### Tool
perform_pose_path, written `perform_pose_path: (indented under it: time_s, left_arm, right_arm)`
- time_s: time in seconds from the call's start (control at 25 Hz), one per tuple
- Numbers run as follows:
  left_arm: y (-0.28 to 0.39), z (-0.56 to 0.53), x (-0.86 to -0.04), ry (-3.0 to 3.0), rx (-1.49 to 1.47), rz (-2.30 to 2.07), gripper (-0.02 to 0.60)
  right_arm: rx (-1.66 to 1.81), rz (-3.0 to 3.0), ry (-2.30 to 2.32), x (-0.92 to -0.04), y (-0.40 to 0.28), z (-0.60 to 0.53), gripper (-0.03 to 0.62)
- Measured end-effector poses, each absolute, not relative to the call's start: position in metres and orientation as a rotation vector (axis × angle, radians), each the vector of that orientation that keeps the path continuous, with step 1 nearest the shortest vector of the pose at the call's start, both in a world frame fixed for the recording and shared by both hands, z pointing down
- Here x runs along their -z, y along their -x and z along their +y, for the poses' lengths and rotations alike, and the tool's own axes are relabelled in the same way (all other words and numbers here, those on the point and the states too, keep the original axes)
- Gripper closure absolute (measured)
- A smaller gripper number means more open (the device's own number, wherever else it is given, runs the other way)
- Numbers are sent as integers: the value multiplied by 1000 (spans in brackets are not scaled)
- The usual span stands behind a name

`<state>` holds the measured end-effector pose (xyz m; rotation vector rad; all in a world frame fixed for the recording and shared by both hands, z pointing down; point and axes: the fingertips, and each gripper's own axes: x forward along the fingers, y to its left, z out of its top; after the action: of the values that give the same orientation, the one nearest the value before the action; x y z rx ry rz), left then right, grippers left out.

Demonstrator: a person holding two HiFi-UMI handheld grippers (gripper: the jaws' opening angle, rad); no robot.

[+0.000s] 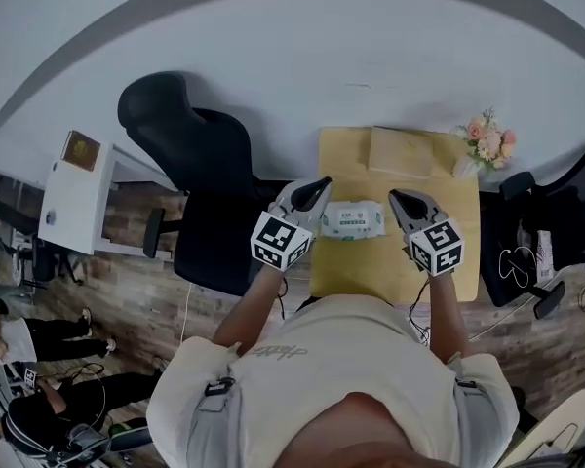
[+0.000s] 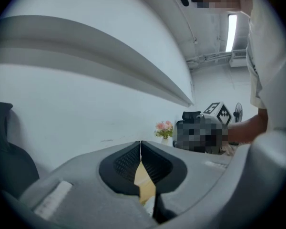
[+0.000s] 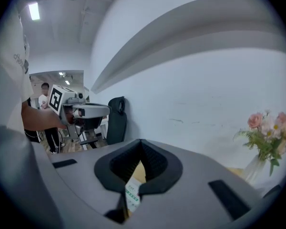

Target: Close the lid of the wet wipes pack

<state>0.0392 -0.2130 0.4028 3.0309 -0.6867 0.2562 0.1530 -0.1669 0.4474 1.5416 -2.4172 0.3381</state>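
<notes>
**benchnoob:** How's the wipes lid going, done yet?

**me:** Nope, I'm not even touching it. The wet wipes pack (image 1: 353,220) is lying flat in the middle of the yellow tabletop (image 1: 366,264). I'm holding my left tool (image 1: 320,187) just beside its left end and my right tool (image 1: 400,199) just beside its right end. Both are pointing toward the far wall, so I'm basically bracketing the thing.

**benchnoob:** Are the tools open or what?

**me:** Both are sitting with their jaws together, tips meeting, and nothing is pinched in either one. The left tool's own camera is only showing a sliver of tabletop below the tips. The right one is catching a bit of the pack's printed label down there.

**benchnoob:** Is the lid actually up?

**me:** Honestly, I'm not managing to tell. From the head camera I'm just seeing a white wrapper with a greenish label on top. I'm guessing the flap is waiting to be pressed, so the whole job is ahead of me. That means bringing one tool over the top and pushing the flap flat, probably while steadying the pack with the other. It's looking like a soft, light pack, so I'm expecting it to slide if I push on it alone.

**benchnoob:** Anything getting in the way?

**me:** Not really. A flat tan box (image 1: 402,151) is sitting at the far edge and some pink flowers (image 1: 489,140) at the far right corner, both well apart from the pack.
</notes>
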Motion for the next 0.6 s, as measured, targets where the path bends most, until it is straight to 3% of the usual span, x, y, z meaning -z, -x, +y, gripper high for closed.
perform_pose_path:
  time_s: [0.6]
  left_arm:
    - [-43, -238, -310, -3127, -29, -789, 563]
  right_arm:
    - [5, -2409, -1879, -338, -199, -169, 591]
